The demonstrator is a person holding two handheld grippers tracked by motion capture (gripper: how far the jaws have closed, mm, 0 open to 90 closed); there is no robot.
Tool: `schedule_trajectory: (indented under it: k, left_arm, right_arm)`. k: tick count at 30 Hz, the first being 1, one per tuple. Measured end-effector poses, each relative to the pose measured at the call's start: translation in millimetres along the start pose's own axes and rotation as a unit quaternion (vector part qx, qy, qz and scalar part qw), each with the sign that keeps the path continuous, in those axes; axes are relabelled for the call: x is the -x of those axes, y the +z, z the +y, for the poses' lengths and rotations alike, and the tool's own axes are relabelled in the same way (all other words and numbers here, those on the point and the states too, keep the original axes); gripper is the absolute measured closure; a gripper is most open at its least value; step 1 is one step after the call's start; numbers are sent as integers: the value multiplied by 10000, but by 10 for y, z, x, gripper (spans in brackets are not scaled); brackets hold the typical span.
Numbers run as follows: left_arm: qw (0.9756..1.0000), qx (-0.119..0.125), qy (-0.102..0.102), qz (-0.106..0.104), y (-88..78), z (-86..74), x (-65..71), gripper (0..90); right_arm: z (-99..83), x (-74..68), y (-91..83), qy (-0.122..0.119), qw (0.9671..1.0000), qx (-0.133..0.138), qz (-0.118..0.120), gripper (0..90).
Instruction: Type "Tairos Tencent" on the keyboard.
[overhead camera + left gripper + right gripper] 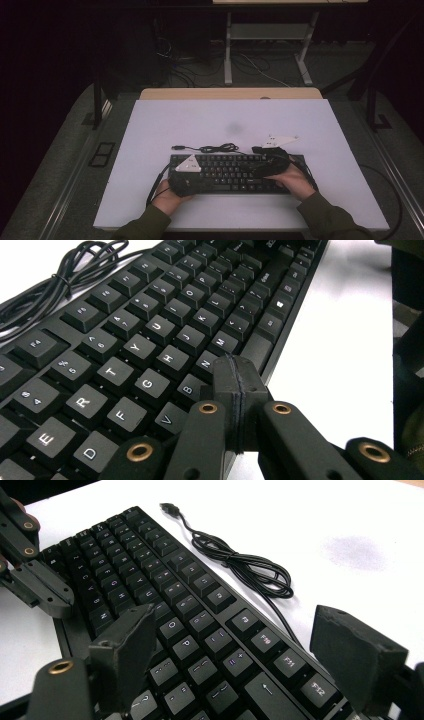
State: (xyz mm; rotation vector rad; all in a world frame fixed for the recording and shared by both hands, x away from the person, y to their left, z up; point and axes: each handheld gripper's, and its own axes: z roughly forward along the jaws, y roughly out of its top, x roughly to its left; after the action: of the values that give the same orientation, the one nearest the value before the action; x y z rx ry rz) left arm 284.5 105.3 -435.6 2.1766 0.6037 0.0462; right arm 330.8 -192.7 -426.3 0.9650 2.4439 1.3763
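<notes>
A black keyboard [235, 172] lies on the white table top [225, 120] near the front, and its bundled cable [215, 148] rests just behind it. My left gripper [192, 181] is over the keyboard's left front part. In the left gripper view its jaws [235, 375] are pressed together with nothing between them, just above the bottom key row [190, 390] by the front edge. My right gripper [260, 167] hovers over the keyboard's right end. Its fingers [125, 645] stand wide apart over the number and function keys [235, 660], holding nothing.
The coiled cable [240, 565] with its loose plug [167, 507] lies on the white surface beside the keyboard's back edge. A faint grey smudge [234, 127] marks the table's middle. A wooden desk edge [230, 93] lies behind, with table legs and floor cables beyond.
</notes>
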Motion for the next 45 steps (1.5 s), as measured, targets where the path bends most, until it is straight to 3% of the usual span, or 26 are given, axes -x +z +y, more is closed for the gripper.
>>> schedule_trajectory:
  k: [9, 28, 34, 45]
  left_arm:
    - [9999, -123, 64, -31, 36, -19, -1, 890]
    - [9993, 291, -196, 83, -122, -7, -84, 888]
    - [9989, 344, -269, 187, -164, -16, -128, 796]
    - [9973, 495, -359, 396, -191, -9, -190, 520]
  right_arm:
    - [-1, 3, -4, -19, 10000, -1, -1, 186]
    - [-7, 2, 1, -8, 10000, -55, 80, 186]
    - [-9, -2, -13, -33, 9996, -77, 260, 187]
    - [-39, -1, -68, 33, 9993, -92, 362, 333]
